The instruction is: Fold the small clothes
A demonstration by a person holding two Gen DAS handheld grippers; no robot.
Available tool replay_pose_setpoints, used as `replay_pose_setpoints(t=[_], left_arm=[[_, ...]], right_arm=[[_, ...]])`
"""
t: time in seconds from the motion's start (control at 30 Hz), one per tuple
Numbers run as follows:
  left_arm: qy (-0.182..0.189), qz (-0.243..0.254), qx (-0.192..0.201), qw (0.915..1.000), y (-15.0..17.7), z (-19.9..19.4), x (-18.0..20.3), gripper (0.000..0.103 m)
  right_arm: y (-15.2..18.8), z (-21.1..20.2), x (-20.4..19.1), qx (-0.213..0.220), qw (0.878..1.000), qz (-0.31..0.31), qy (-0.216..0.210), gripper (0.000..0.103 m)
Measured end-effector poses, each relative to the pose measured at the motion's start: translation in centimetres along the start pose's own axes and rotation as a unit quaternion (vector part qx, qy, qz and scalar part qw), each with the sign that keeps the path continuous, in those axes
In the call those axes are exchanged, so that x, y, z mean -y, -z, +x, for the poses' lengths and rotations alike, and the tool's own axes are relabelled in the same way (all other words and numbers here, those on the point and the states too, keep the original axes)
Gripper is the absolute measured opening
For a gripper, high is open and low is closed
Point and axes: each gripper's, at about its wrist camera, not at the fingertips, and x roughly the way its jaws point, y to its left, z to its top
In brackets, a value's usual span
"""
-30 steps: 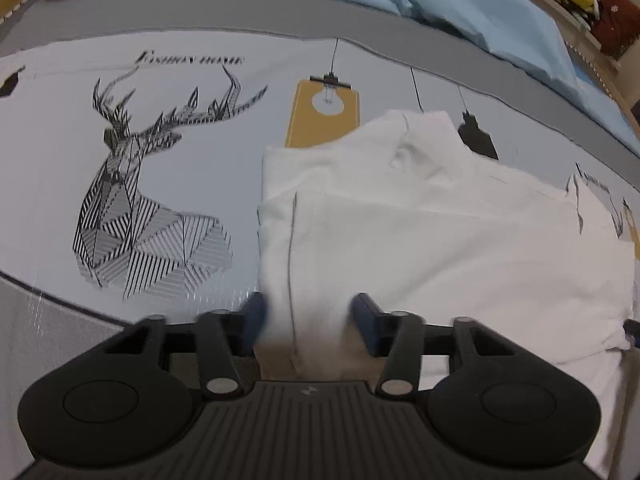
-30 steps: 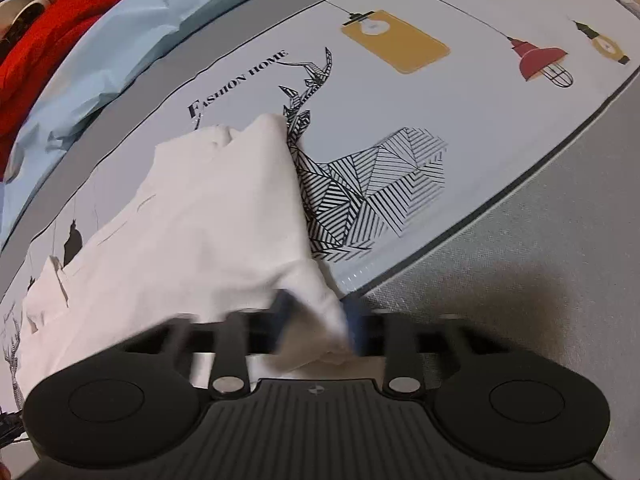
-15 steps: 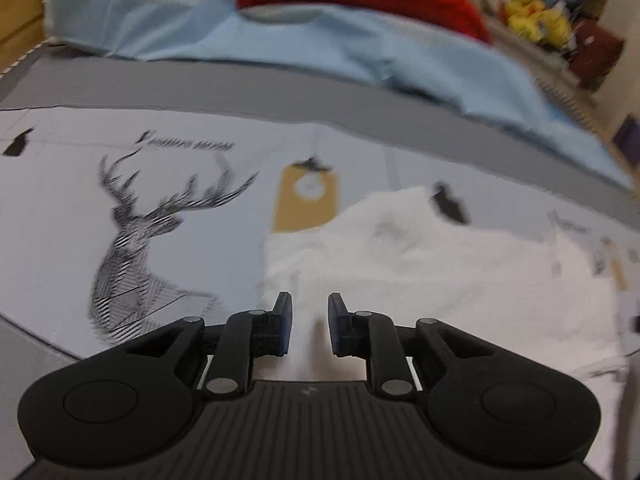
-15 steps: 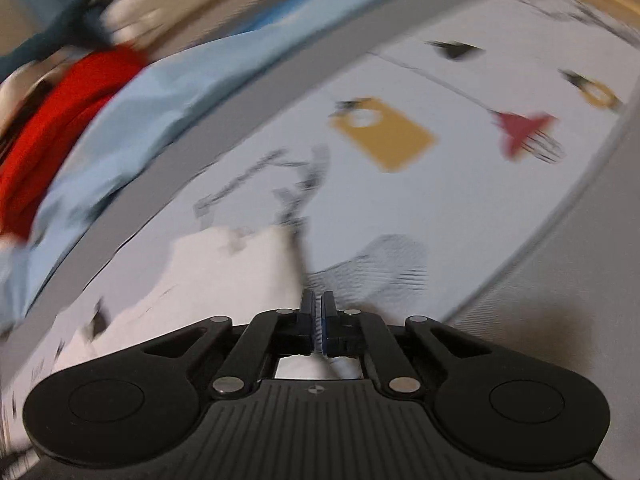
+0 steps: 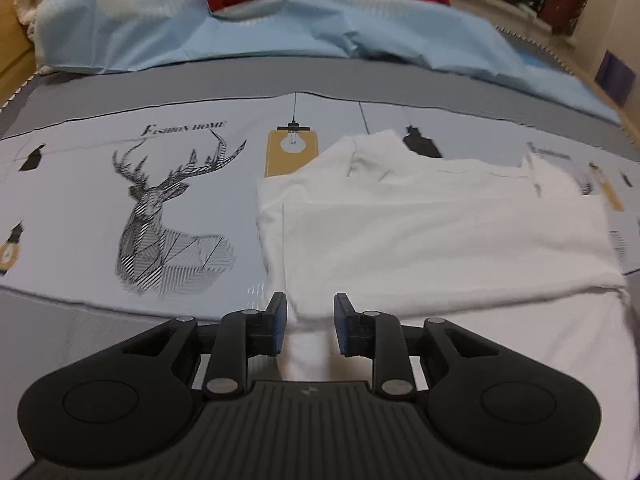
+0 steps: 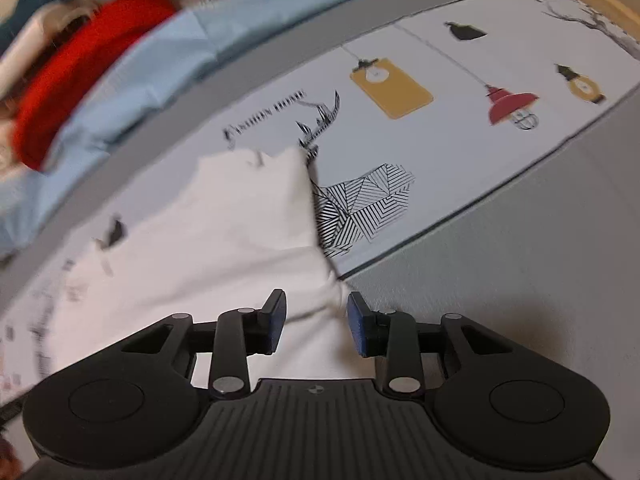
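Nearest, the left gripper (image 5: 310,330) and right gripper (image 6: 316,328) both stand spread, jaws just opened, pinching nothing; a fold looks freshly laid, and next calls for a new hold on an edge; the white garment (image 5: 420,236) lies flat below and beyond them on the printed mat (image 5: 80,200).

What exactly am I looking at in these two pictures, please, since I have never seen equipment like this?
Each picture comes from a camera mounted on a hand-held two-finger gripper, looking along its fingers; a person carries one in each hand. The left gripper and right gripper both hang over a white garment that lies partly folded on a printed mat with a deer drawing. Both have just been opening, and neither is gripping the cloth now. Blue bedding lies behind.
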Motion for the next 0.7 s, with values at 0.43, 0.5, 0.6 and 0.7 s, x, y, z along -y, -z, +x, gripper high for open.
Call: replay_pose_setpoints(t=[0.43,0.5,0.6,0.7], left_arm=[[0.047,-0.053,-0.096,0.9928,11.7,-8.1,-3.4,0.028],[0.061,-0.066,-0.114,0.9895,14.1,-8.2,-4.4,0.028],[0.065,-0.084,-0.144,0.9838,17.2,-7.9,-5.5,0.028],[0.056,-0.097,-0.163,0.9803,19.0,-7.8,-5.6,0.028]], right_arm=[[10.2,-10.5,4.2,-0.01,0.999,-0.025,-0.036,0.039],[11.7,-10.3,5.4,-0.032,0.999,-0.01,-0.036,0.039],[13.6,-9.6,6.0,-0.061,0.997,-0.035,-0.02,0.041],[15.3,-8.3,6.7,-0.091,0.994,-0.054,-0.003,0.042]])
